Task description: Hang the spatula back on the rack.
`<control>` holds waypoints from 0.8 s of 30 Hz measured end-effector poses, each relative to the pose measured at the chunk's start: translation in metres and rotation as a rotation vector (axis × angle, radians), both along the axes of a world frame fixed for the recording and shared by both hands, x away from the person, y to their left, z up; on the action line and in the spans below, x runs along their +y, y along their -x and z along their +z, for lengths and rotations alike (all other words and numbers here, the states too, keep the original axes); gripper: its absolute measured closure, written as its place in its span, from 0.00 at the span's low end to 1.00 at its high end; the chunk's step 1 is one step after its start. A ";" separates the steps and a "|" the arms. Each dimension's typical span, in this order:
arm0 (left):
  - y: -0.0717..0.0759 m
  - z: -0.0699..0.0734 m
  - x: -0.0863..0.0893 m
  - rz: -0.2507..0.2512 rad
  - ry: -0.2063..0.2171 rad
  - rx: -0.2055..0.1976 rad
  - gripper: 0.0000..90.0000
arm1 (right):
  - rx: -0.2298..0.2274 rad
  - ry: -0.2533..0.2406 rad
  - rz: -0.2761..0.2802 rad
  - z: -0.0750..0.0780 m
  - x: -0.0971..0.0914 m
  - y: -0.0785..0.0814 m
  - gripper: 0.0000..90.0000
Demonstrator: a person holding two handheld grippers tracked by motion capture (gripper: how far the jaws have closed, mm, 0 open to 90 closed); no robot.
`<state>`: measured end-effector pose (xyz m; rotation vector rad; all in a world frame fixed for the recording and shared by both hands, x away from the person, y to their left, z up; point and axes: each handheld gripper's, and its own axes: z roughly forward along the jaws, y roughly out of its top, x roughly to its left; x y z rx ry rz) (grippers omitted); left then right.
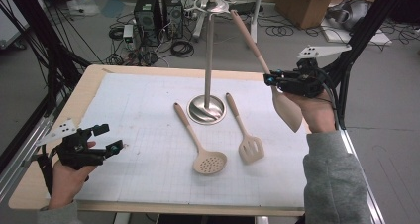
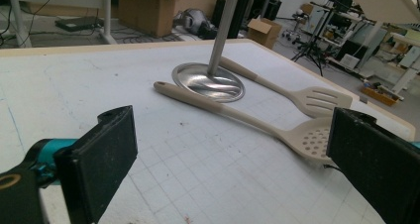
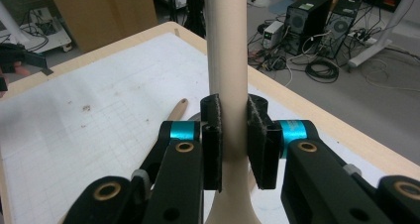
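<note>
My right gripper (image 1: 271,80) is shut on the handle of a beige spatula (image 1: 287,110), held in the air right of the metal stand (image 1: 207,107); the handle tip points up toward the stand's top ring (image 1: 212,5). In the right gripper view both pads clamp the spatula handle (image 3: 228,60). A beige skimmer spoon (image 1: 208,160) and a beige slotted turner (image 1: 250,148) lie on the white mat beside the stand's base. My left gripper (image 1: 110,139) rests open near the table's front left, with nothing between its jaws; its view shows the skimmer spoon (image 2: 307,140) and slotted turner (image 2: 322,99) ahead.
The white grid mat (image 1: 148,135) covers most of the wooden table (image 1: 94,73). Black frame posts stand at both sides. Computers, cables and cardboard boxes (image 1: 312,3) sit on the floor beyond the far edge.
</note>
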<state>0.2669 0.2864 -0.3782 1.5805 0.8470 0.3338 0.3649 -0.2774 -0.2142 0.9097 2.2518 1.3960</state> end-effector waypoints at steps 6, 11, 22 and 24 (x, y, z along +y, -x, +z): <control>0.000 0.001 0.000 0.000 0.001 -0.003 0.07 | 0.008 0.010 0.002 -0.004 0.005 -0.005 0.87; 0.001 0.001 -0.001 -0.002 0.004 -0.003 0.07 | 0.019 0.020 0.001 -0.006 0.009 -0.008 0.87; 0.003 0.002 0.002 0.000 0.000 -0.007 0.07 | 0.035 0.035 0.009 -0.017 0.019 -0.018 0.87; 0.004 0.002 0.002 0.001 0.001 -0.008 0.07 | 0.036 0.034 0.007 -0.020 0.020 -0.019 0.87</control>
